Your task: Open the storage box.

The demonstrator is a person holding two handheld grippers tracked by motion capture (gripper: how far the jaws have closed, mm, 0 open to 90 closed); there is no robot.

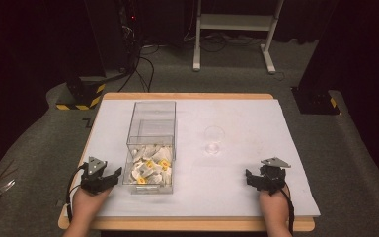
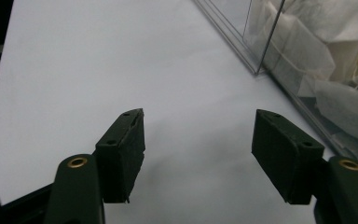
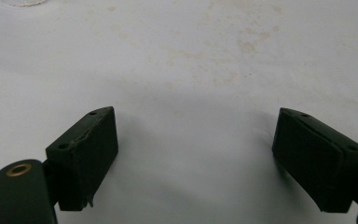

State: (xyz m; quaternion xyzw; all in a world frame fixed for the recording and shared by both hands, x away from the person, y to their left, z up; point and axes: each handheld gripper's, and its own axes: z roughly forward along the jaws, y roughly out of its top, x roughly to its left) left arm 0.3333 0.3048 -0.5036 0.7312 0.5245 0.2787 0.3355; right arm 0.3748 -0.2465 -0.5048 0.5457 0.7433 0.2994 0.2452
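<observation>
Paper tea bags [image 1: 150, 169] fill the near half of a clear plastic box [image 1: 151, 112] that stands on the white table [image 1: 246, 187], left of centre, and they are what the work in hand seems to turn on. A small clear glass cup [image 1: 213, 139] stands well apart to the right of the box, toward the middle of the table, and looks empty. The left gripper [image 1: 109, 178] rests on the table just beside the box's near left corner, its jaws spread wide with nothing between them; in the left gripper view the box's transparent wall [image 2: 279, 70] runs close along the right jaw, with soft white sachets pressed against it from inside. The right gripper [image 1: 259, 180] rests near the table's front right, well apart from the cup, jaws likewise spread and empty over bare, faintly stained tabletop [image 3: 223, 56]. Each bag is likely very light, limp and crushable, so it should yield under the pads rather than slip; a gentle pinch on the sachet body or on a yellow tag [image 1: 163, 163] ought to lift one, though strings may tangle and drag neighbours along. The cup is probably rigid, smooth and slippery, and light enough to tip if nudged at the rim. The box's thin walls look stiff but easily shoved.
</observation>
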